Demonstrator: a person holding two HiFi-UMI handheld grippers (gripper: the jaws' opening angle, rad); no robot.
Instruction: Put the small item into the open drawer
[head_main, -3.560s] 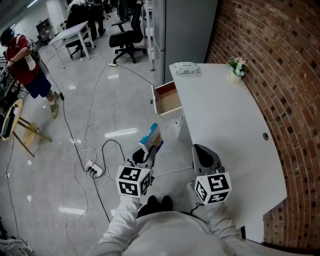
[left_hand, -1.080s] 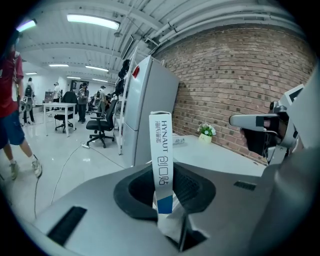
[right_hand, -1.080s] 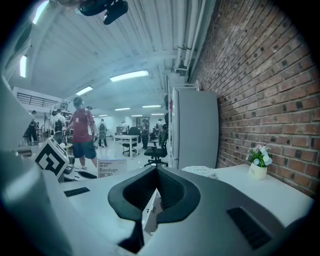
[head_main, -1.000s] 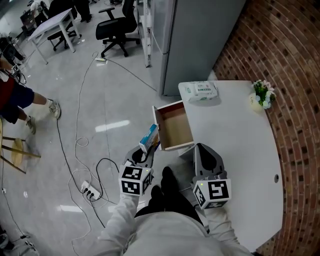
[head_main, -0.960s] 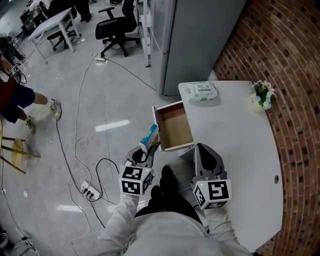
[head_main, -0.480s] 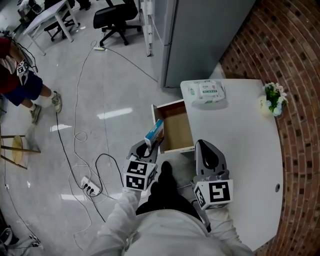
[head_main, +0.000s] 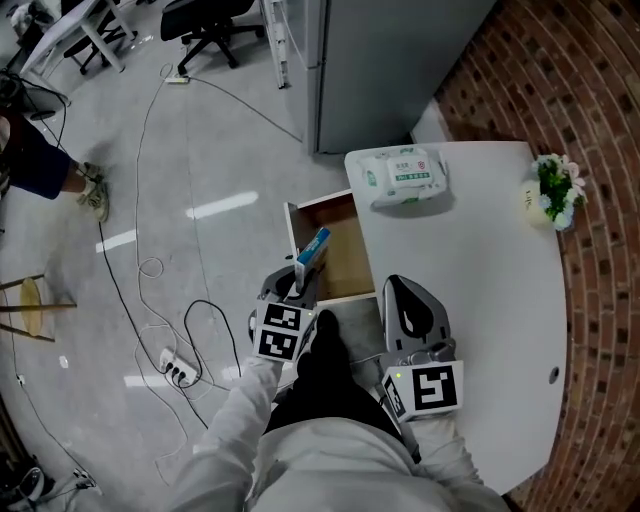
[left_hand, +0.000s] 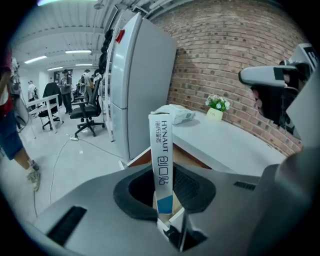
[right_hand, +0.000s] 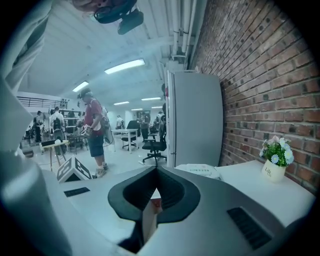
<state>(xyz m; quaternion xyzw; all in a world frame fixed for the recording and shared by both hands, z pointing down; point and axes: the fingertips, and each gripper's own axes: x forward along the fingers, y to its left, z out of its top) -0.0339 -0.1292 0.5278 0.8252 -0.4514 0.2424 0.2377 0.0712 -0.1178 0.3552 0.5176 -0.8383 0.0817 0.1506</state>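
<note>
My left gripper (head_main: 300, 280) is shut on a small blue-and-white box (head_main: 313, 247) that stands upright between its fingers. The box hangs over the left part of the open wooden drawer (head_main: 322, 201), which sticks out from the white table (head_main: 470, 300). In the left gripper view the box (left_hand: 162, 155) rises straight out of the left gripper (left_hand: 166, 222), with the drawer's brown inside (left_hand: 189, 160) just behind it. My right gripper (head_main: 398, 292) hovers over the table's front edge, right of the drawer, shut with nothing in it. The right gripper (right_hand: 149, 216) points toward the far end of the table.
A pack of wipes (head_main: 405, 175) and a small flower pot (head_main: 553, 195) lie at the table's far end. A grey cabinet (head_main: 390, 60) stands behind the drawer, a brick wall (head_main: 590, 120) to the right. Cables and a power strip (head_main: 175, 372) lie on the floor at left, near a person's legs (head_main: 40, 160).
My left gripper has carried the box to the right, from beside the drawer's left wall to above the drawer. The right gripper holds its place by the table edge.
</note>
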